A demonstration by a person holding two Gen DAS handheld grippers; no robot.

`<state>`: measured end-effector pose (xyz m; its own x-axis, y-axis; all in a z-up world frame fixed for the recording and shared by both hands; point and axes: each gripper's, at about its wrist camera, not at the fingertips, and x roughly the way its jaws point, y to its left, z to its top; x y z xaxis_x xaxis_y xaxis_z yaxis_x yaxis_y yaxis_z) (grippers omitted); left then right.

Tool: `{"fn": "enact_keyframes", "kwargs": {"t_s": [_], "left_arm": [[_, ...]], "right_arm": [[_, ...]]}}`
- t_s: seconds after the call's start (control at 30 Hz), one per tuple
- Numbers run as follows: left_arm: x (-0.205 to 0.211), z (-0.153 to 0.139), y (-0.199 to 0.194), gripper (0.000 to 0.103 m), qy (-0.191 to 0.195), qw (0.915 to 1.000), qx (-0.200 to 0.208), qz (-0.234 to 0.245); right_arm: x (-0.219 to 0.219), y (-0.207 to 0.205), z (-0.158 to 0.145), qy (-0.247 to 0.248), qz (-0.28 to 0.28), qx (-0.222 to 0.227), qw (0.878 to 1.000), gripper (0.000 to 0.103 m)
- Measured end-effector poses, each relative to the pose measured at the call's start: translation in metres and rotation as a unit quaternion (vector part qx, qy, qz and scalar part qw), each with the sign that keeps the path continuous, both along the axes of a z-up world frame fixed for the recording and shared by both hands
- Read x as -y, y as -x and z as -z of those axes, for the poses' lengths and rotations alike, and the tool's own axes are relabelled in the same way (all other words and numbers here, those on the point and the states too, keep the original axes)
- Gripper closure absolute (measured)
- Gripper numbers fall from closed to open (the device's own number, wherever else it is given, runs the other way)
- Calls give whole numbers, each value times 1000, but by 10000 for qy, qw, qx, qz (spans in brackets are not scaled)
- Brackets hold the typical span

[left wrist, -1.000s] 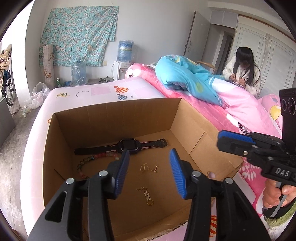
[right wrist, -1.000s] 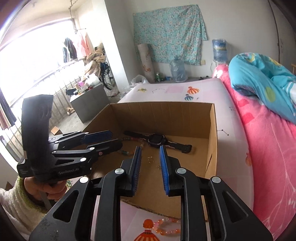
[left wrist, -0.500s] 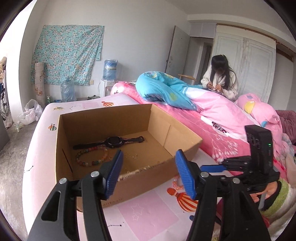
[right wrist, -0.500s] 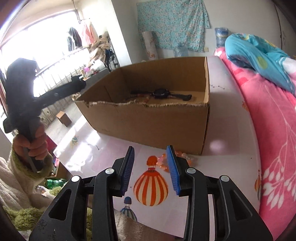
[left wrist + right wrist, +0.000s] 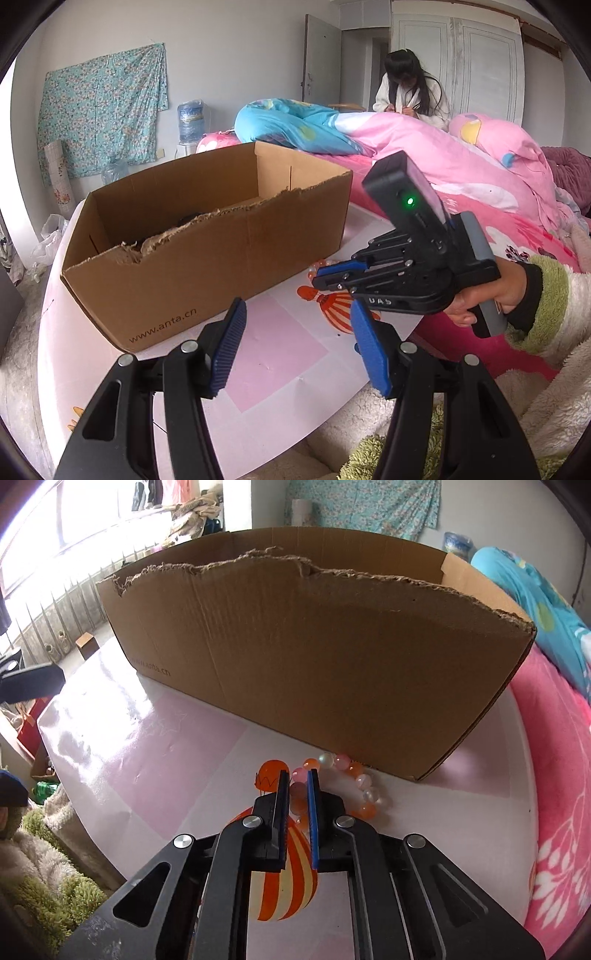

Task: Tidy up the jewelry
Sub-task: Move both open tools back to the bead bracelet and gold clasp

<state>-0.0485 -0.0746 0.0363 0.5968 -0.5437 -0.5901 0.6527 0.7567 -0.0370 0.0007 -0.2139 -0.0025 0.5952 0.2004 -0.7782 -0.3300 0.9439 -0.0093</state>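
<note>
Though nearly together around the near beads, right gripper (image 5: 297, 786) nearest: bead bracelet (image 5: 338, 781) just ahead, mid-frame; left gripper (image 5: 295, 345) apart.

Right tool (image 5: 298, 788) now lowered, narrowed around the bead bracelet (image 5: 345, 781).

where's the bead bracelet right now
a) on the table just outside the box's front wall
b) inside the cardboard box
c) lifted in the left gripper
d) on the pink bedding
a: the bead bracelet lies on the table against the cardboard box, with the right gripper narrowed around its near beads.
</note>
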Motion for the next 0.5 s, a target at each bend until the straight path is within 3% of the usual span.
{"fn": "enact_keyframes", "kwargs": {"t_s": [0.13,0.23,0.27,0.3,0.33,0.5], "left_arm": [[-7,10,-4,46,-27,9998,-178,-112],[-11,16,-8,46,-29,9995,-247,-186],[-12,18,-10,46,-28,9994,-283,-214],[-12,20,-12,46,-25,9992,-317,-243],[-12,22,-14,46,-25,9991,-344,-260],[-8,30,-18,46,-154,9990,-339,-254]], "right_arm": [[-14,8,-17,-809,-257,115,9963,96],[-33,15,-22,-1030,-535,140,9932,94],[-36,15,-22,-1035,-544,127,9931,86],[-36,17,-22,-1046,-517,132,9931,75],[-33,19,-24,-1083,-464,150,9929,73],[16,21,-24,-1358,356,101,9900,72]]}}
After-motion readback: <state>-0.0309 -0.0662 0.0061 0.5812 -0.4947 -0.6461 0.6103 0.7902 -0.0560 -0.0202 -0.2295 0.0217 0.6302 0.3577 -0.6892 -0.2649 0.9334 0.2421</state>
